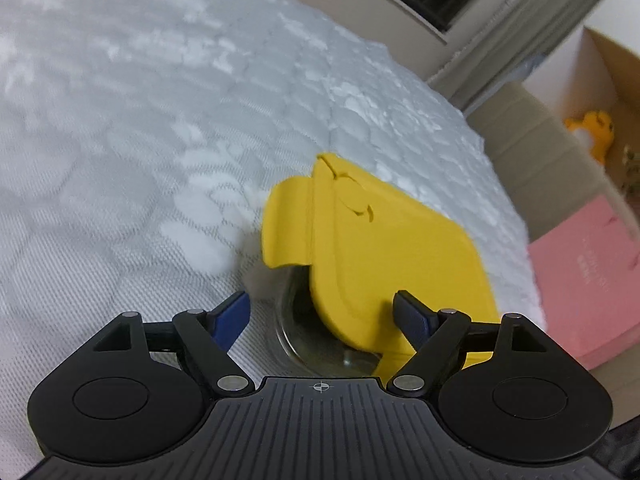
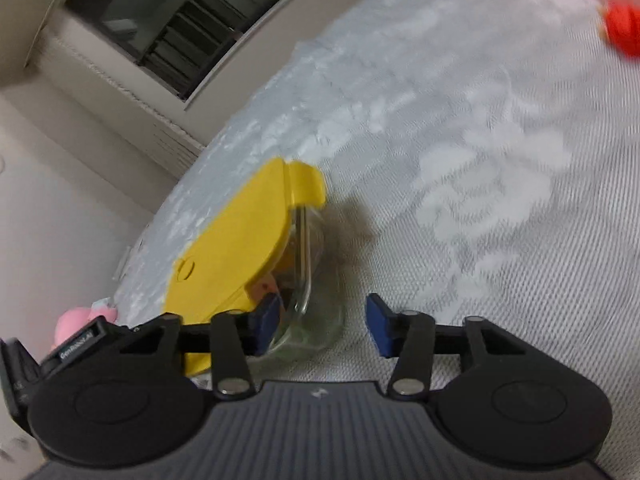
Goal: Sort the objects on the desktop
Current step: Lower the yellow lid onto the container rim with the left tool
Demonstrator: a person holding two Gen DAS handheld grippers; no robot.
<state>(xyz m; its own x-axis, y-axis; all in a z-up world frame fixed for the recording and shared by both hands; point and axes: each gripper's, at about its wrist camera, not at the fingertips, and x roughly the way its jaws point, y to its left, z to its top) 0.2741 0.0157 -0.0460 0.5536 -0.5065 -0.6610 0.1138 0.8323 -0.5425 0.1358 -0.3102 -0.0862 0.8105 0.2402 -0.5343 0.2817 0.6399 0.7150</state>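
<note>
A clear glass container (image 1: pixel 296 336) with a yellow lid (image 1: pixel 384 256) lying askew on top sits on the white lace tablecloth (image 1: pixel 120 160). My left gripper (image 1: pixel 324 318) is open and straddles the container's near corner; its right fingertip (image 1: pixel 412 320) lies over the lid's edge. From the right wrist view, the same container (image 2: pixel 316 320) and lid (image 2: pixel 236 248) appear at the left. My right gripper (image 2: pixel 324 324) is open, its left fingertip (image 2: pixel 268 320) against the glass rim under the lid and its right fingertip (image 2: pixel 380 328) over bare cloth.
A pink box (image 1: pixel 588 280) and a cardboard box (image 1: pixel 532 152) holding a yellow duck toy (image 1: pixel 592 132) stand beyond the table's right edge. A red object (image 2: pixel 622 32) lies far right on the cloth. A pink toy (image 2: pixel 76 320) sits by the container. A window (image 2: pixel 180 12) is behind.
</note>
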